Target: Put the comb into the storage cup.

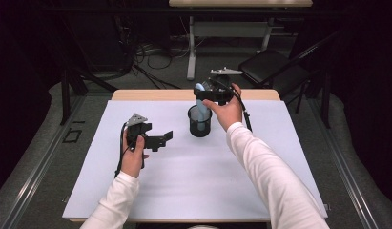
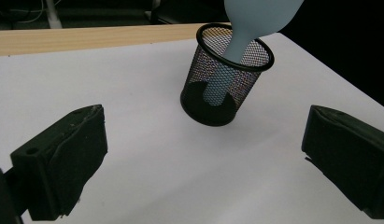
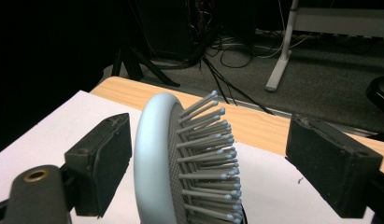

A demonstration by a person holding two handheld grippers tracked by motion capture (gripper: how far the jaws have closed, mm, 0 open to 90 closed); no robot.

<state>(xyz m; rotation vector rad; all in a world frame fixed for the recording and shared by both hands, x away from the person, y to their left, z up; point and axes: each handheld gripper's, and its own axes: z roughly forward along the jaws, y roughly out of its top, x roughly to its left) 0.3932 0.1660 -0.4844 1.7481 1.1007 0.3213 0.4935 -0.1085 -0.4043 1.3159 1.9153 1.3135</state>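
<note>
Pale blue plastic hairbrush (image 3: 180,163), oval head with grey ball-tipped bristles, no readable marking on it. It stands handle-down inside the black wire-mesh cup (image 2: 224,88), head leaning out over the rim.

Your right gripper (image 3: 208,163) sits above the cup with the brush head between its jaws. The bristle side faces one pad with a clear gap; the smooth back lies just beside the other pad, and contact there cannot be told. Jaws released, not clamping.

Your left gripper (image 2: 203,158) is held near the cup on its left in the high view, jaws spread wide with nothing between them.

Cup stands on a white sheet (image 1: 184,162) covering a wooden-edged table (image 1: 150,94). Beyond the cup: dark room, grey floor (image 1: 150,76) with cables, a white table leg (image 1: 191,47), a black chair (image 1: 272,67).
</note>
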